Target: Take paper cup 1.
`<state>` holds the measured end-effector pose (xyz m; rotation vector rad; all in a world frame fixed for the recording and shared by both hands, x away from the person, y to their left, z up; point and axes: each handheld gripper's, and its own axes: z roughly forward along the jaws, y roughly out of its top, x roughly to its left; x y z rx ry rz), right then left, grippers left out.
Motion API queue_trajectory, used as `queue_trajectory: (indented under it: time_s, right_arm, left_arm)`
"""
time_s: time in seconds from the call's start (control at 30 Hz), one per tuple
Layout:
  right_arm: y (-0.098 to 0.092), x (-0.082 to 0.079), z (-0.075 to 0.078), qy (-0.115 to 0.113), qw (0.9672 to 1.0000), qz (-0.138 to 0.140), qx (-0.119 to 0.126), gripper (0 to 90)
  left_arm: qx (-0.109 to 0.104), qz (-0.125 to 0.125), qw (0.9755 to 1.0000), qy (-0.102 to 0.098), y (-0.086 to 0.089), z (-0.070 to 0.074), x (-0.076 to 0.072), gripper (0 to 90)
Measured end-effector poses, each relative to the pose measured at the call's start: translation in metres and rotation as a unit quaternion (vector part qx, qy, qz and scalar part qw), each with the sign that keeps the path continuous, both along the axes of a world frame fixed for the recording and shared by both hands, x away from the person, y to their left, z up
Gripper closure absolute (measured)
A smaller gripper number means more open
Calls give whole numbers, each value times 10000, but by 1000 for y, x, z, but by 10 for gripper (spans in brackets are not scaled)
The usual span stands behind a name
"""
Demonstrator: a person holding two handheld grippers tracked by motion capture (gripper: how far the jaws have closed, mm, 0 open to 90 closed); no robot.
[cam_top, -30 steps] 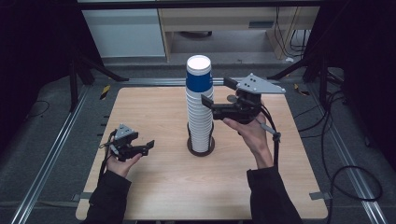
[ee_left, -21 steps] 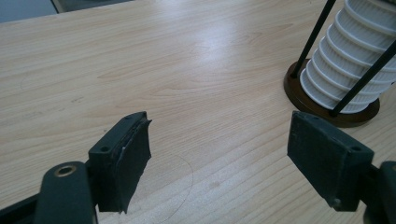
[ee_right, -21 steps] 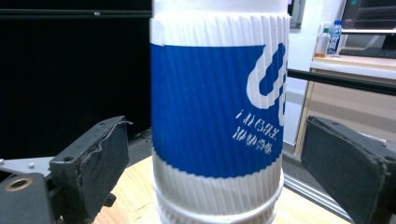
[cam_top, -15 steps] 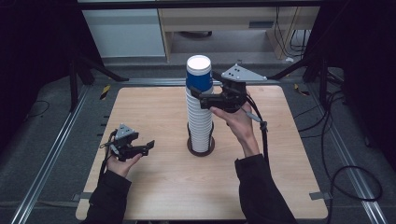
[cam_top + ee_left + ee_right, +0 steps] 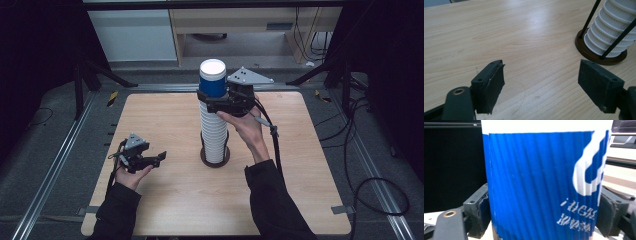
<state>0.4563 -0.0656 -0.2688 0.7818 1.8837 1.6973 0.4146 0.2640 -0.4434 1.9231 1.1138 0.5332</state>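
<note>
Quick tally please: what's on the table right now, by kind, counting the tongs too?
Blue cup, upside down on top of the stack, between the right tongs' pads: 1
Stack of white cups, too tightly nested to count singly: 1
Round brown stand with black rods: 1
Tongs, left and right: 2
Total: 5

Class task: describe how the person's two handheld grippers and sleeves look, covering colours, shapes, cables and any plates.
Both grippers, the left gripper and the right gripper, are black with two blocky jaws faced with dark pads. Each carries a grey three-cornered plate with small dark dots. A black cable trails from the right one. Brass-coloured rivets sit near the jaw bases. The sleeves are dark.
</note>
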Motion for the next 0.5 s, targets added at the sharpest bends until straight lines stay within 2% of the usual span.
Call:
queue_trajectory:
  time_s: [0.27,0.43,0.5]
  right_arm:
    - [2,0,3,26,9999,-60,-86,187]
    - [-2,-3,10,-70,9999,-9,97,195]
    - [-3,-4,14,-107,9999,-31,91,198]
  left_arm:
    - [1,15,10000,41,0,-1,1,203]
    - [-7,16,10000,47,0,-1,1,203]
    - [-6,13,10000,51,0,-1,1,202]
